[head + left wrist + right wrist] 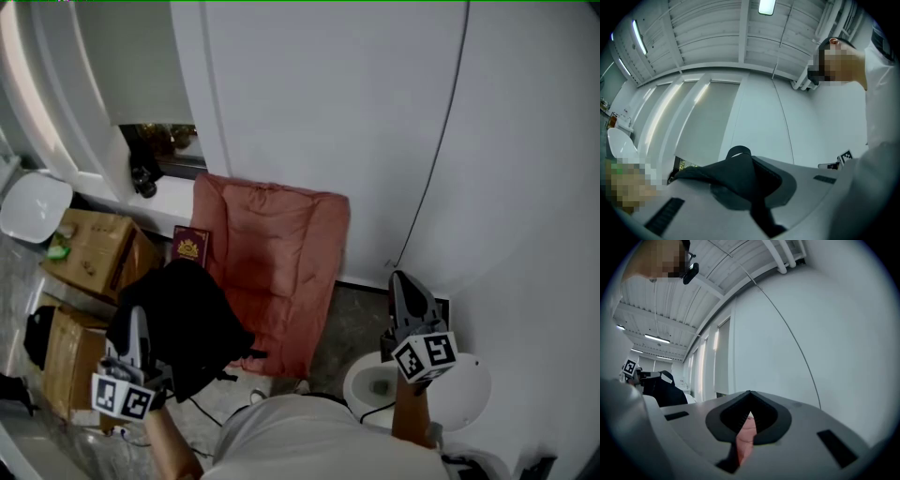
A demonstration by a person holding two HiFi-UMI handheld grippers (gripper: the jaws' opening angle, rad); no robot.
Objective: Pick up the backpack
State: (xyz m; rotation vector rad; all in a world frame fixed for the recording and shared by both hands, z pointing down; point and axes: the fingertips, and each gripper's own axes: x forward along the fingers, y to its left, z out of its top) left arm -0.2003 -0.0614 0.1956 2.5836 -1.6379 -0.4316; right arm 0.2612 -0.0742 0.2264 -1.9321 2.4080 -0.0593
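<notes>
White lid: round, at the far left edge, just above the boxes.
Cardboard boxes: two brown ones, on the floor under the window ledge.
Window ledge: white, with small dark items on it that are too dim to name.
Left gripper: clenched on a black strap of the backpack; the strap runs through the closed jaws and loops up past the tips.
Backpack: black, hanging from the left gripper, in front of the cushion's lower left corner and beside the boxes.
Booklet: maroon with a gold crest, upright between the boxes and the cushion.
Cushion: pink and creased, leaning against the wall with its lower edge on the floor.
Wall: plain white panels.
Cable: thin and dark, running down the wall to the floor.
Floor: grey, speckled stone.
Right gripper: jaw tips closed together, gripping nothing, clear of the cushion and near the foot of the wall.
Container: white and round, on the floor below the right gripper.
Ceiling: white ribbed panels with bright light fittings.
</notes>
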